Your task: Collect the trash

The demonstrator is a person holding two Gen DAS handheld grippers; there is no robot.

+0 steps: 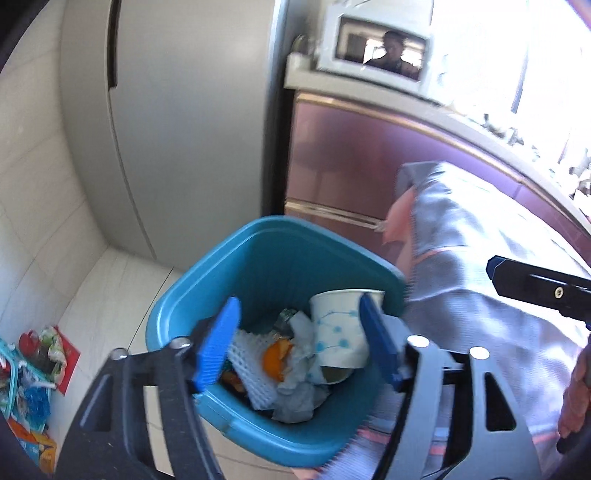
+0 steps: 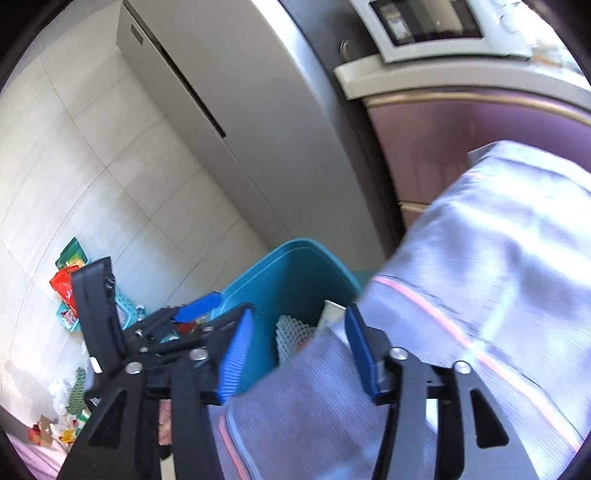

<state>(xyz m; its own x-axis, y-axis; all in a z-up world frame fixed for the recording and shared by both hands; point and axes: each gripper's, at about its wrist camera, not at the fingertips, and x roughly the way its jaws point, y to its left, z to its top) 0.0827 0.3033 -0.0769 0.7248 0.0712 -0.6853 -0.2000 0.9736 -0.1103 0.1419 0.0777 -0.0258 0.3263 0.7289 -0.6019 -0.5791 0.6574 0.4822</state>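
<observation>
Teal bin (image 1: pixel 273 254) holds paper cup (image 1: pixel 338 328) (tipped), tissues.

Readable text: none can be made out in either view.
Paper cup (image 1: pixel 338 330) in the blue bin (image 1: pixel 280 251): only a blue dandelion-like pattern is printed; no words are seen.
Packets on the floor (image 1: pixel 35 373): colourful print is shown, but it is too small and blurred to be read.
Appliance panel on the counter (image 2: pixel 421 22): marks are too blurred to be read.
Gripper fingers: no labels are visible.
</observation>
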